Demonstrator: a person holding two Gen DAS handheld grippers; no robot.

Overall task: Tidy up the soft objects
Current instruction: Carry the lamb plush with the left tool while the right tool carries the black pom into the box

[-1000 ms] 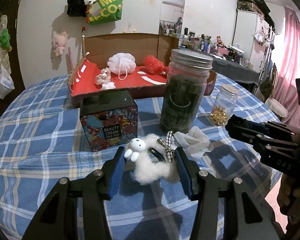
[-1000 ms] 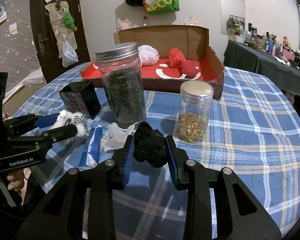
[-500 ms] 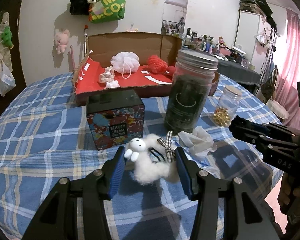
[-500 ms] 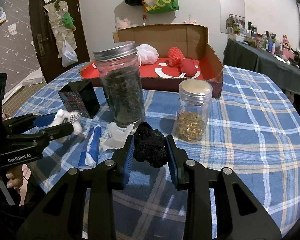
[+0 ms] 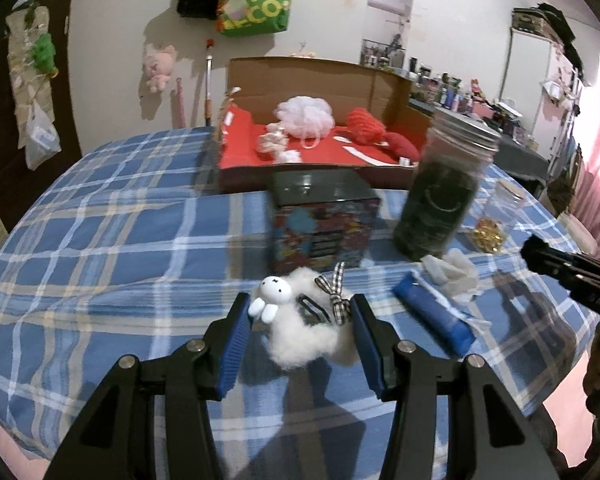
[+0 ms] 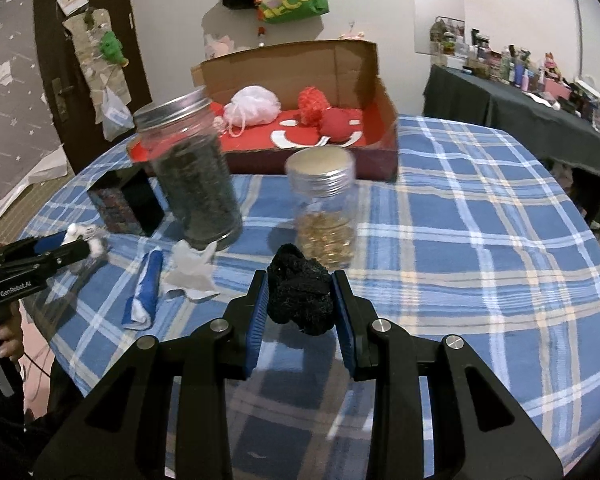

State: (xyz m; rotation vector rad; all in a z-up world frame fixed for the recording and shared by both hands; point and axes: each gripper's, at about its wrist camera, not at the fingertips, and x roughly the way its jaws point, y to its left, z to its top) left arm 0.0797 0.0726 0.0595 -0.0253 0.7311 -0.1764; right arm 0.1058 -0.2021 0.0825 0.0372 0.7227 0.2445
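Both loads have drifted closer to the red box (image 5: pixel 240 152): my left gripper (image 5: pixel 300 320) stays clamped on the white fluffy toy (image 5: pixel 304 332), right gripper (image 6: pixel 302 300) on the black scrunchie (image 6: pixel 300 294), above the tabletop (image 5: pixel 100 240).

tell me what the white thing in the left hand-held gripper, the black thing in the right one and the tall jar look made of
White fluffy charm: plush or faux fur by its fuzzy outline, with a smooth, perhaps plastic, bunny figure and a checked fabric bow.
Black bundle: knitted or fuzzy fabric, matte and nubbly.
Tall jar: clear glass or plastic, contents visible, with a ridged silvery metal-looking lid.
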